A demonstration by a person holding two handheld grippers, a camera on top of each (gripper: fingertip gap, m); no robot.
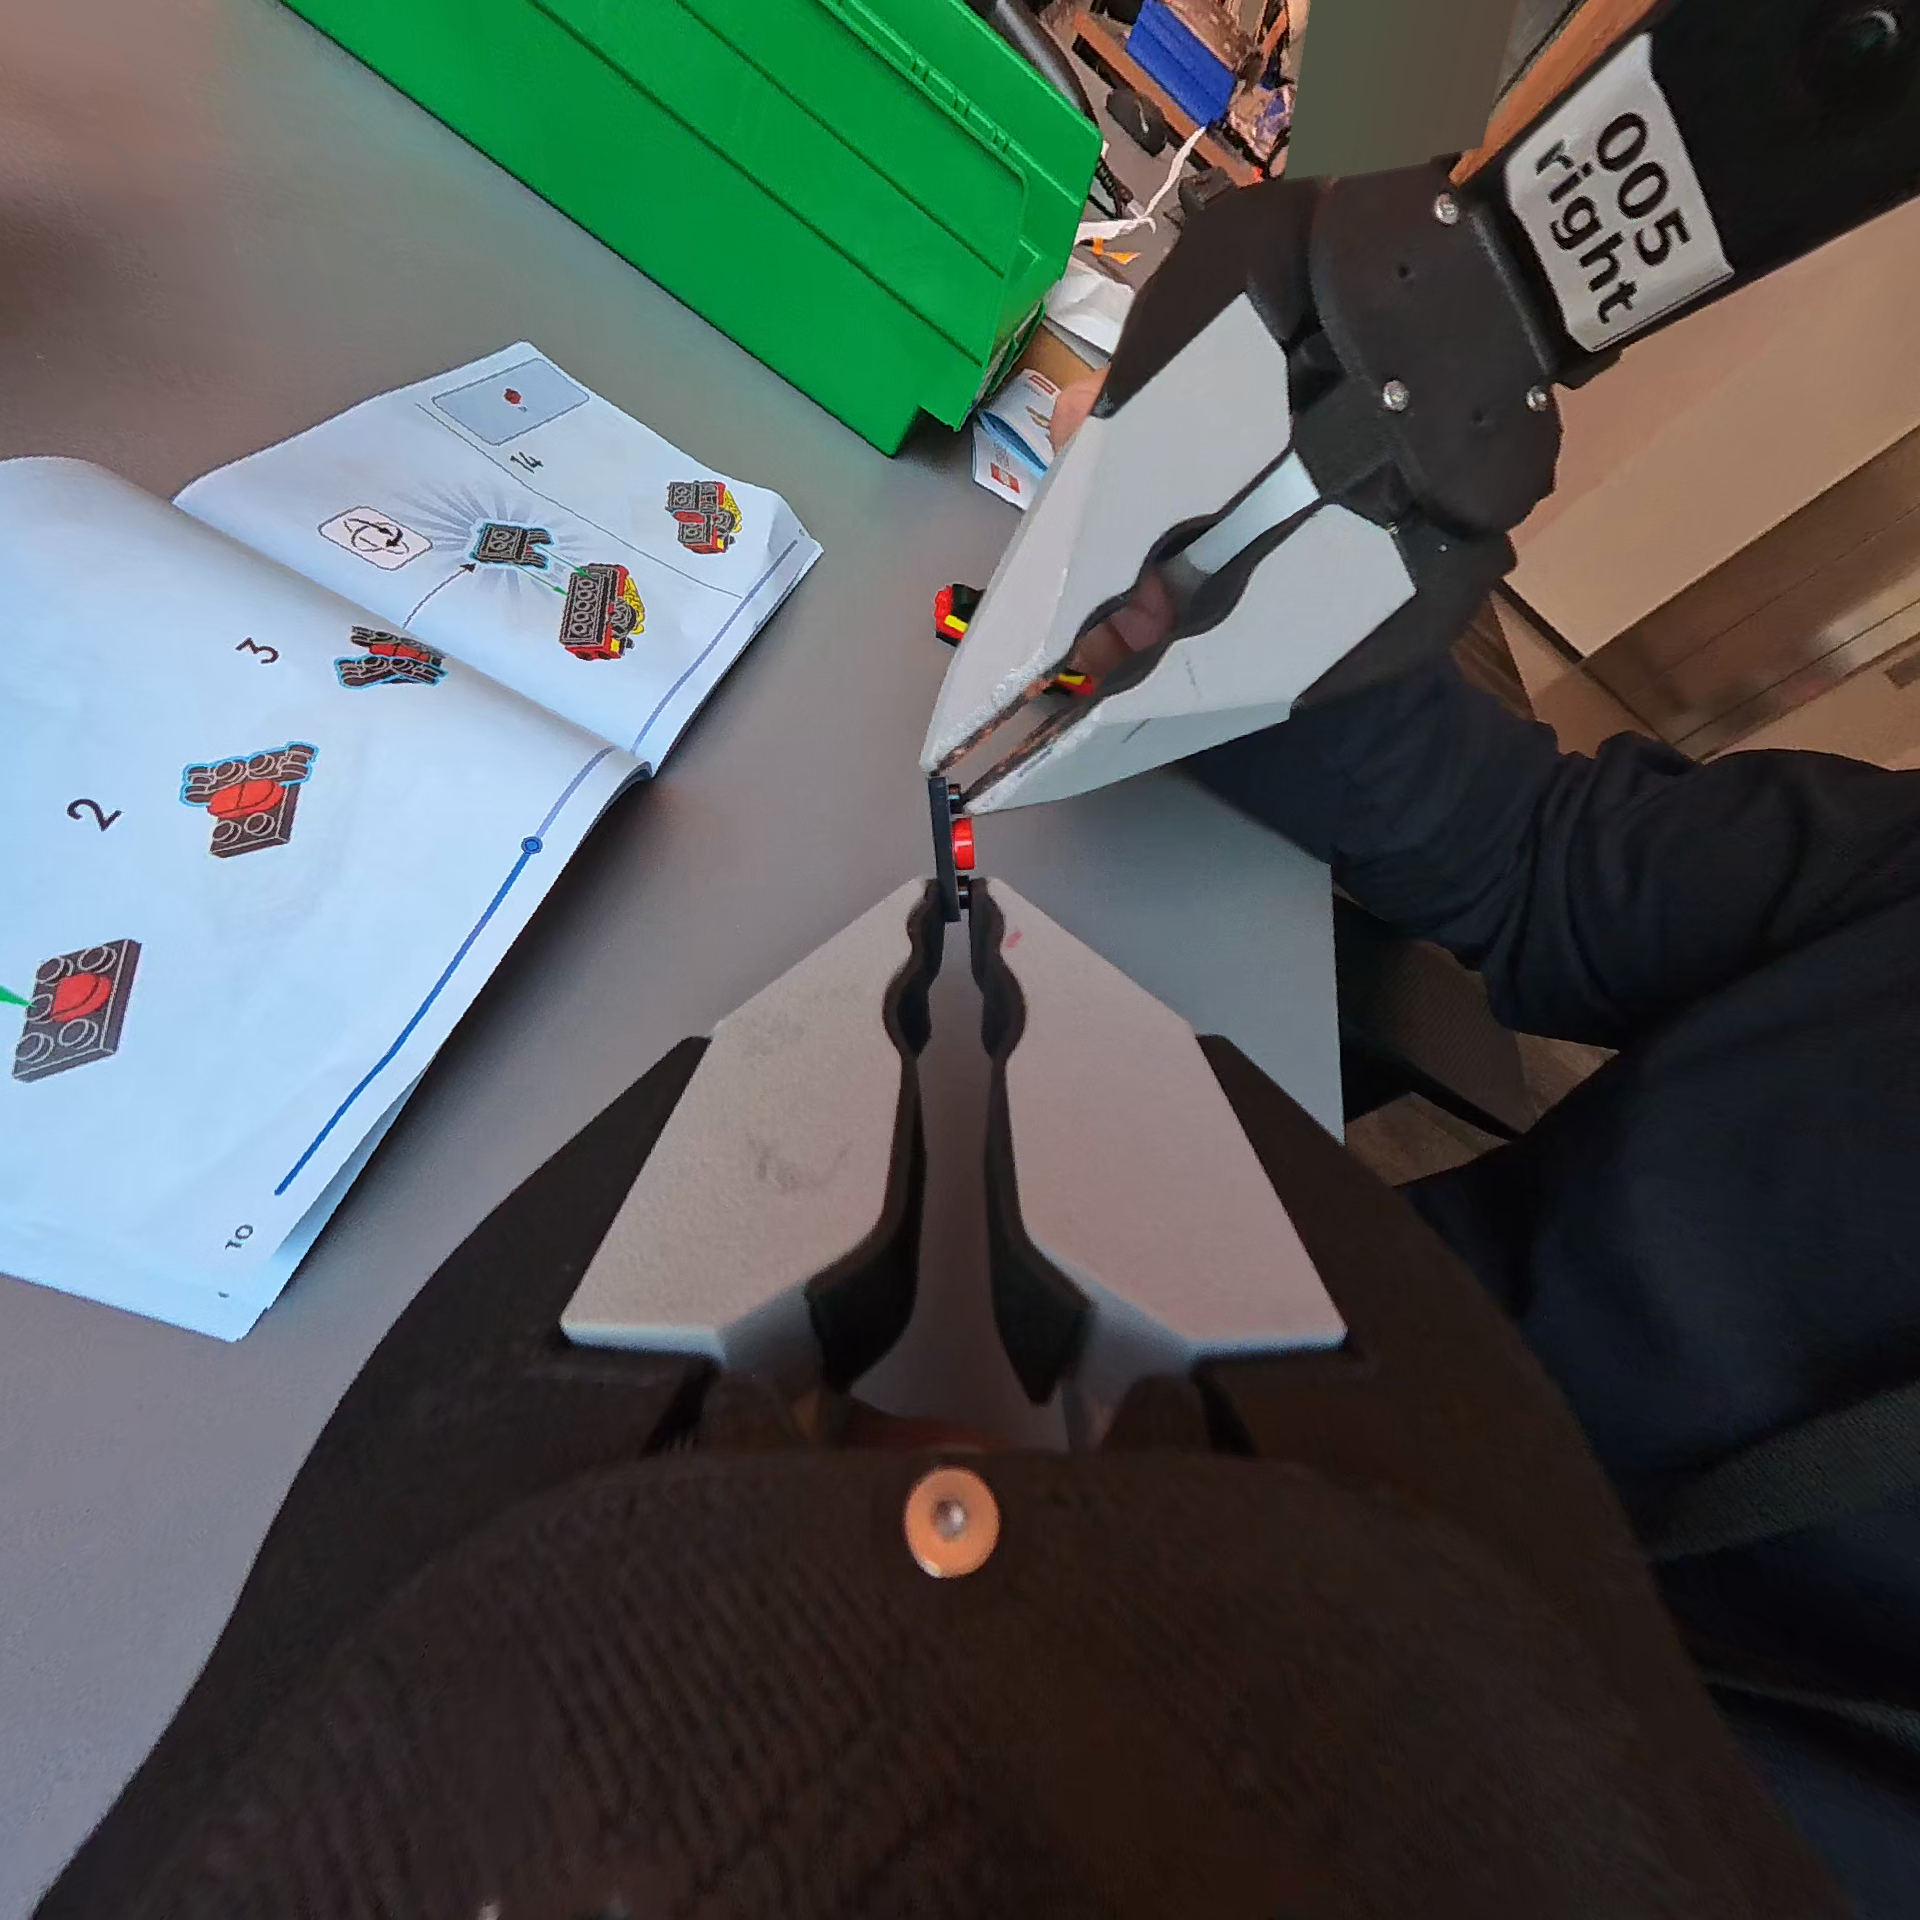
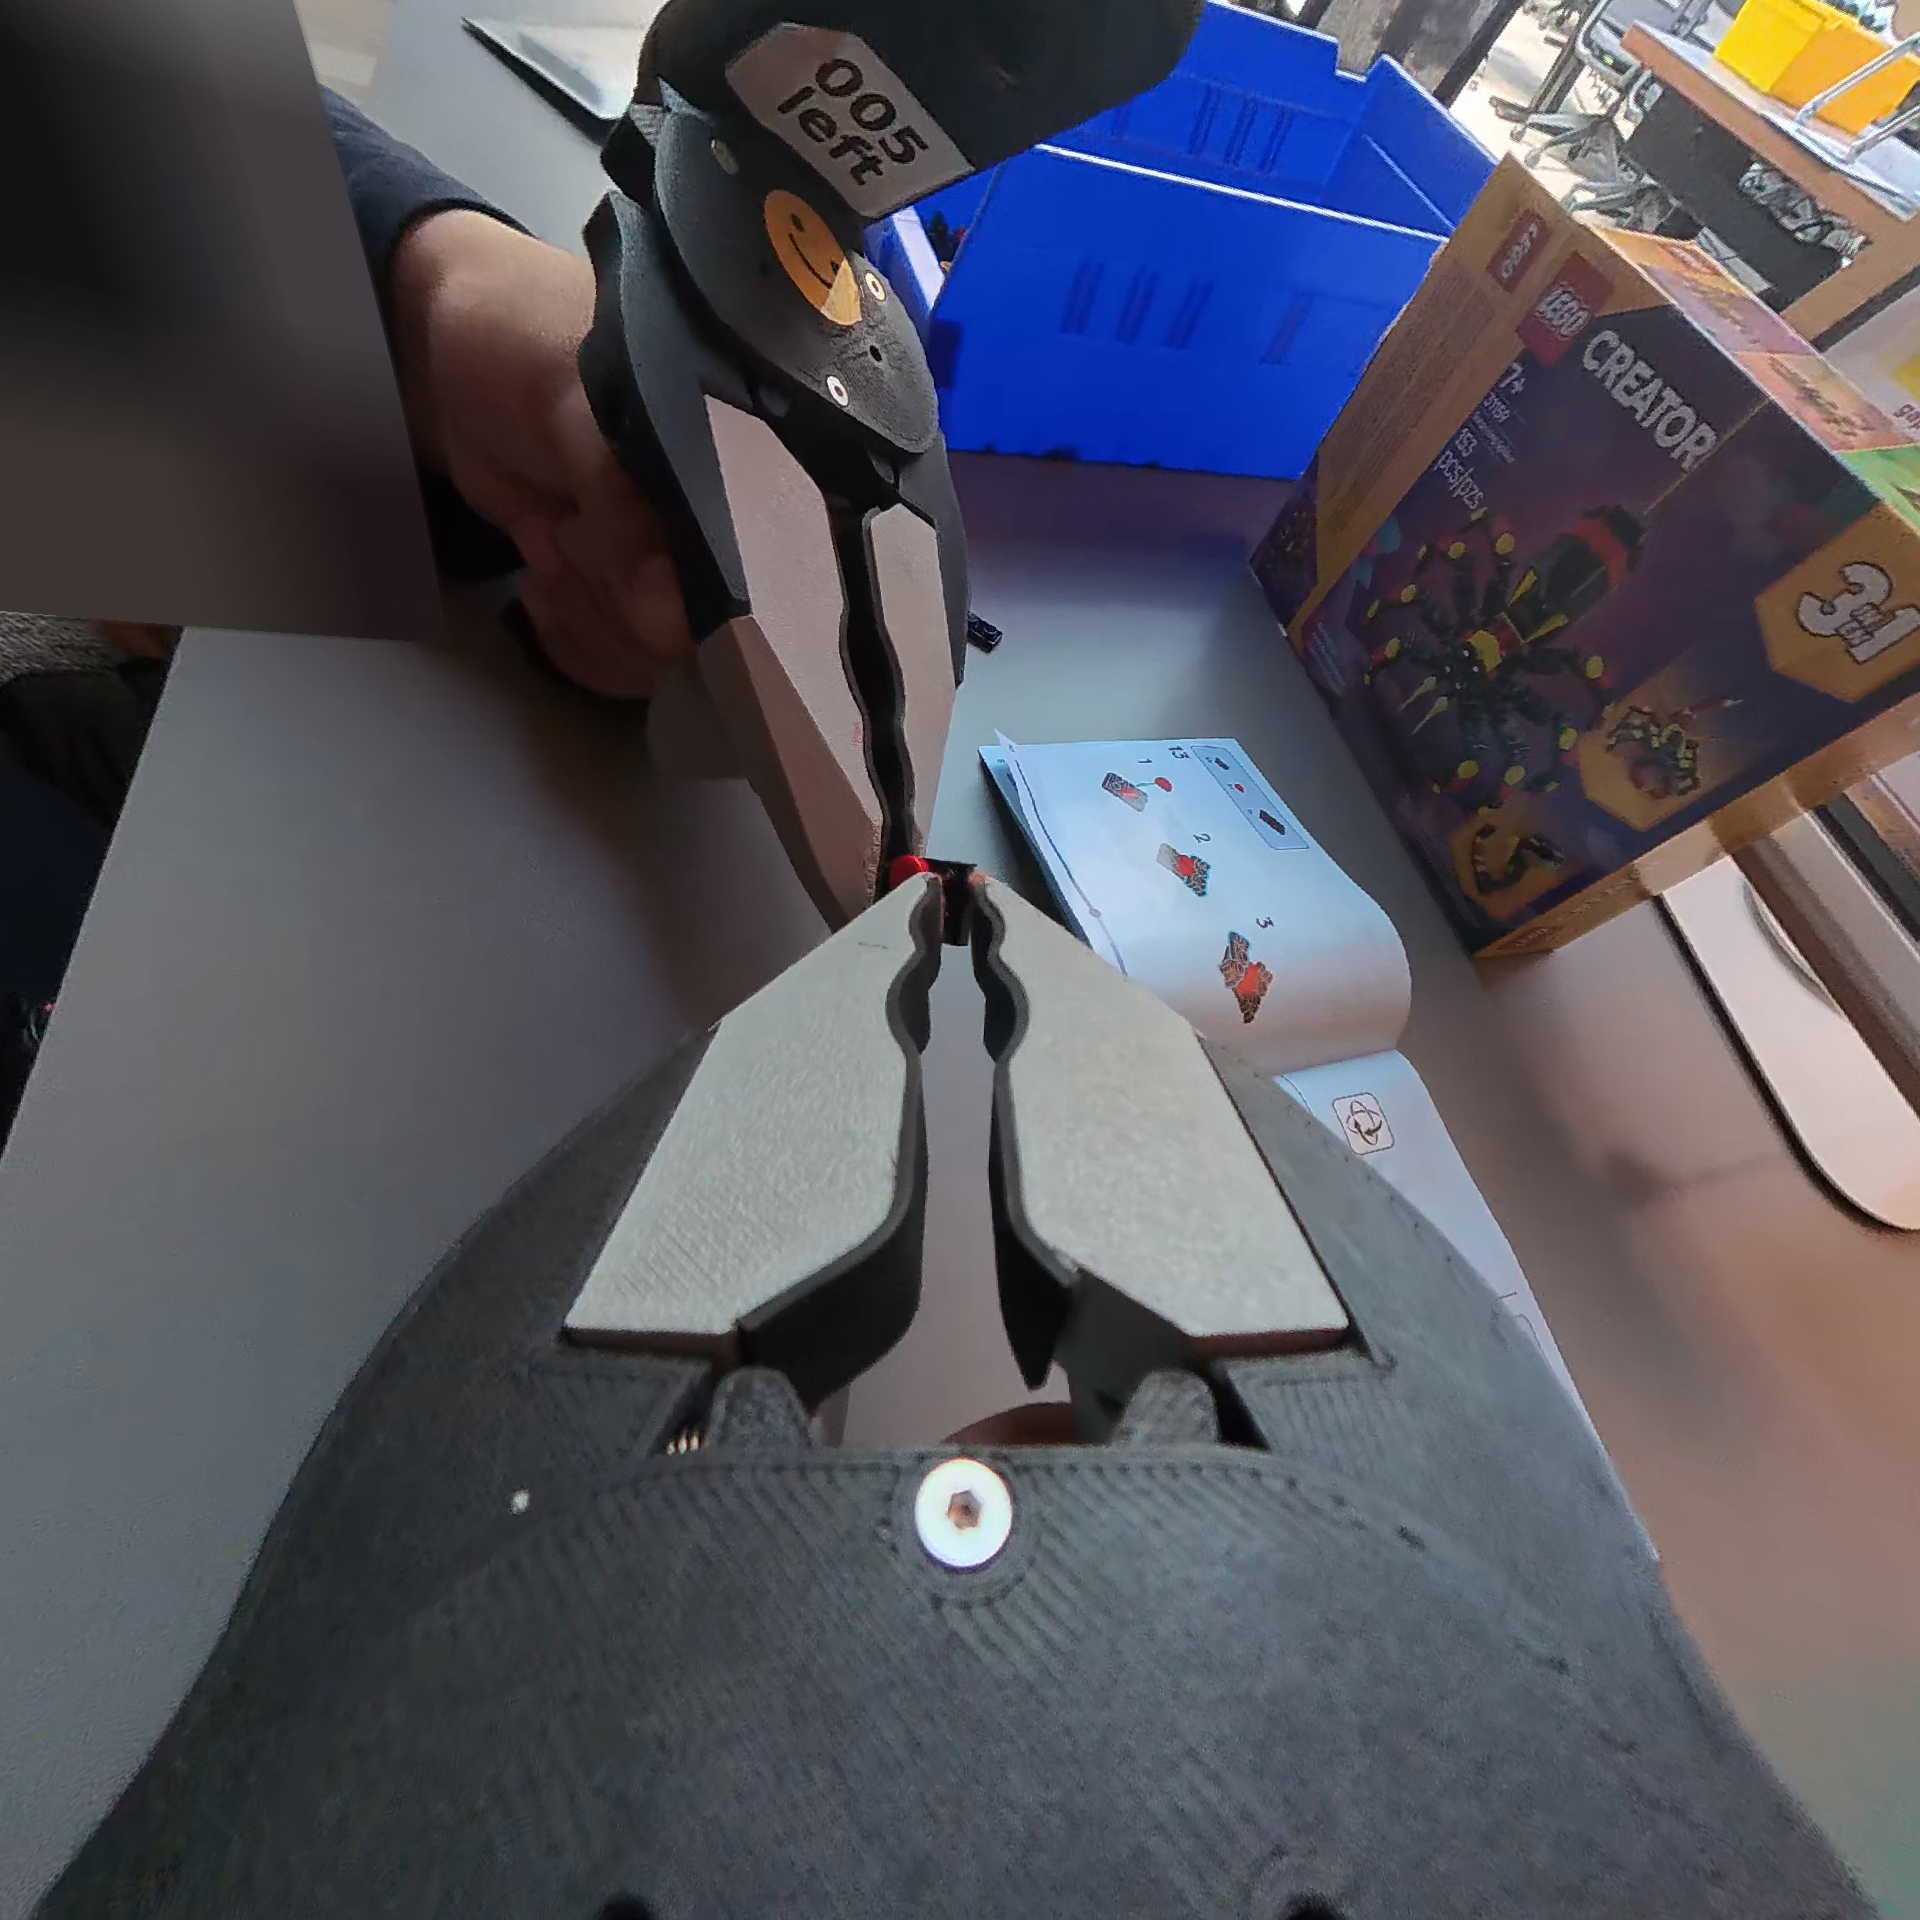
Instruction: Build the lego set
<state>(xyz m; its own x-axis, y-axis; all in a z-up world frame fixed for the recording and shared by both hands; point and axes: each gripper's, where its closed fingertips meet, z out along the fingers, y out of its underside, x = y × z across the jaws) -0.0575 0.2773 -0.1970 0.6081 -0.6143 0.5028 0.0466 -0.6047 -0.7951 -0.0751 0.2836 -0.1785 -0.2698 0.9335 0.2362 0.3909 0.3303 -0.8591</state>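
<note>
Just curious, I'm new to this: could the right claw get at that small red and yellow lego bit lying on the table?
Probably not right away. The right claw is busy at the black plate held by the left claw; the loose piece lies behind it.

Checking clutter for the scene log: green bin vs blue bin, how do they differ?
The green bin shows only in the left wrist view, behind the open instruction booklet; the blue bin shows only in the right wrist view, behind the left gripper and beside the lego box. Colour differs: green against blue. The green bin's visible side has long stepped ridges; the blue bin's has short slots. Both are plastic and stand on the grey table.
</note>
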